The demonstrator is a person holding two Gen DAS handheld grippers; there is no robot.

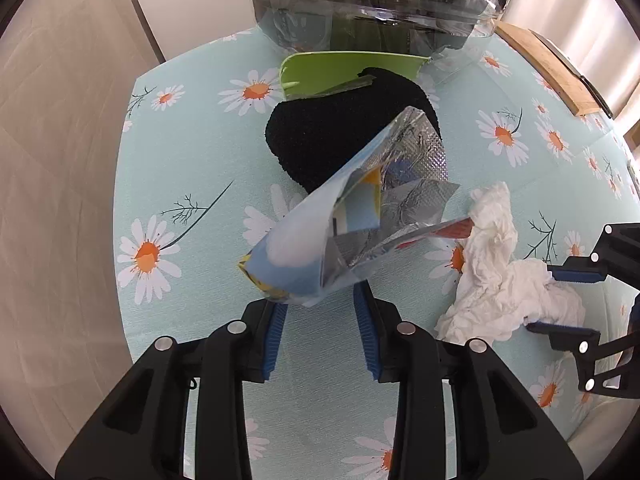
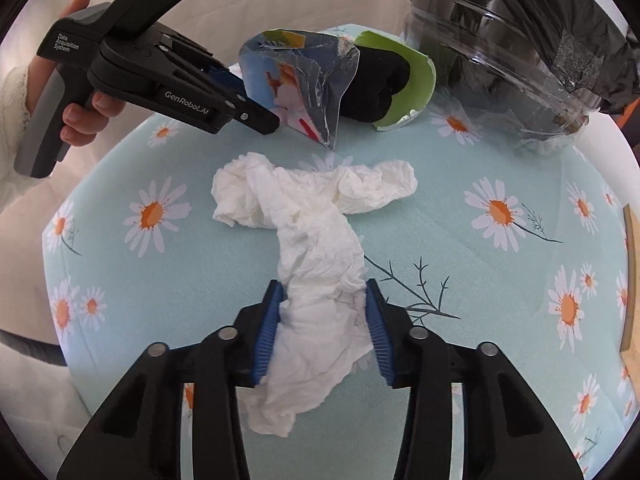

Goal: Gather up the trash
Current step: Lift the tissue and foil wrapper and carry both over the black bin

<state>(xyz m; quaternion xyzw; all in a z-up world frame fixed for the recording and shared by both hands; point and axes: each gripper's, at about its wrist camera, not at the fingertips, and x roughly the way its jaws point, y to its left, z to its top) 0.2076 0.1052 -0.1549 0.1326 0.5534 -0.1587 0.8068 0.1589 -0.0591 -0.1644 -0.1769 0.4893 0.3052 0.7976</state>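
Right wrist view — right gripper (image 2: 324, 320) pinches crumpled tissue (image 2: 316, 232); left gripper (image 2: 256, 118), marked "GenRobot.AI", pinches snack wrapper (image 2: 296, 80).

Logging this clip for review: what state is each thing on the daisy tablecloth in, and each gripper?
snack wrapper: torn open, lifted, pinched at its lower corner by the left gripper.
tissue: crumpled, on the cloth, pads of the right gripper closed on its sides.
black cloth: bunched, partly in the green scoop.
bin bag: open-mouthed, near the table's far edge.
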